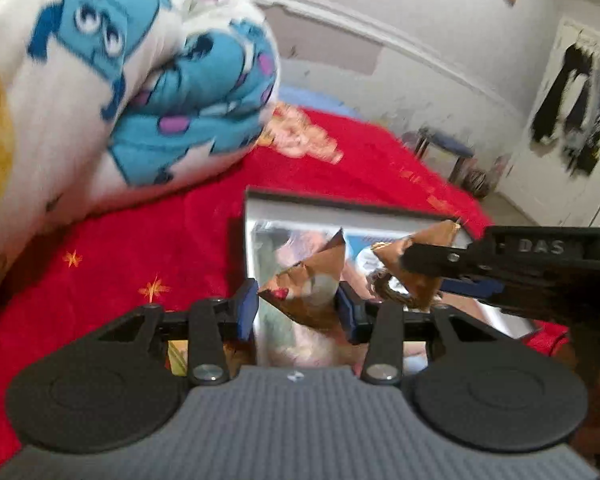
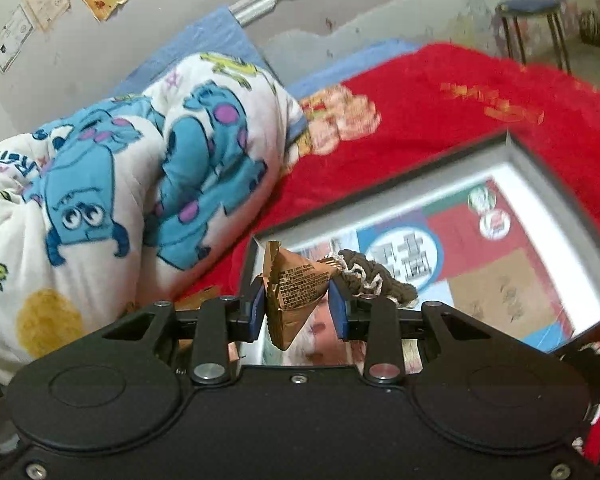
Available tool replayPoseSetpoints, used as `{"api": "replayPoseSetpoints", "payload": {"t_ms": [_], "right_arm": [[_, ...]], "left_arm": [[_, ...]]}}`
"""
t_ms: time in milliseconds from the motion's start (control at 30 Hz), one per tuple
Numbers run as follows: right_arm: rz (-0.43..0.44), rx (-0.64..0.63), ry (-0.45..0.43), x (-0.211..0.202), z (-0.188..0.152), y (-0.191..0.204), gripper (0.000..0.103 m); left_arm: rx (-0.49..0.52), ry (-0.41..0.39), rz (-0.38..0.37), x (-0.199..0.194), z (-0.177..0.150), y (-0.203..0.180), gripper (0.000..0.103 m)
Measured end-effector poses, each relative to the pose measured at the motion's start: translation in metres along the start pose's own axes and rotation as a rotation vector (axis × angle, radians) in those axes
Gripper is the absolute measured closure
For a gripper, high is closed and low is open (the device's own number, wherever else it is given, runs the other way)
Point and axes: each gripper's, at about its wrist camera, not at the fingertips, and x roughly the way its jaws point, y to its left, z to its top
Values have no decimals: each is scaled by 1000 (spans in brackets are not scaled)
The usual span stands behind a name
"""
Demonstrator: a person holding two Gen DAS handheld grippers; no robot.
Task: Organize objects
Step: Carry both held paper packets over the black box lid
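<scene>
"DAS" on right tool [image 1: 416, 268], gripping printed packet [image 2: 296, 284]

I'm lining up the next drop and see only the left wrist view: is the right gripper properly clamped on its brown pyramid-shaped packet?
Observer: Yes. In the right wrist view, the right gripper has a blue pad pressed on each side of the brown pyramid-shaped packet.
Operator: What is that loop beside it?
Observer: A brown-and-white braided cord, running from the packet's tip past the right finger. Whether it is tied on, I cannot tell.
Operator: And what lies beneath?
Observer: The shallow dark-rimmed box. Its printed lining shows two round green-and-red badges near the far corner.
</scene>
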Motion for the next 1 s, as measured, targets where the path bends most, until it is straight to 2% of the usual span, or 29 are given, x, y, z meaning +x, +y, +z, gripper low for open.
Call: {"api": "replayPoseSetpoints", "payload": {"t_ms": [133,300,467,700,800,1000], "right_arm": [[12,100,-13,7,-4,-19,71],[44,117,2,6,-5,-23,71],[99,213,28,1,-8,-36,71],[46,160,92,6,-13,-28,70],[-3,126,124,12,-15,-24,70],[-48,97,179,25,-20,-18,70]], "left_arm": [[17,26,0,9,-9,-3,57],[62,29,8,13,-13,-11,58],[79,67,22,20,-19,-13,59],[79,91,22,25,-23,-14,59],[77,90,22,25,-24,-13,54],[77,92,24,24,-24,-14,53]]}}
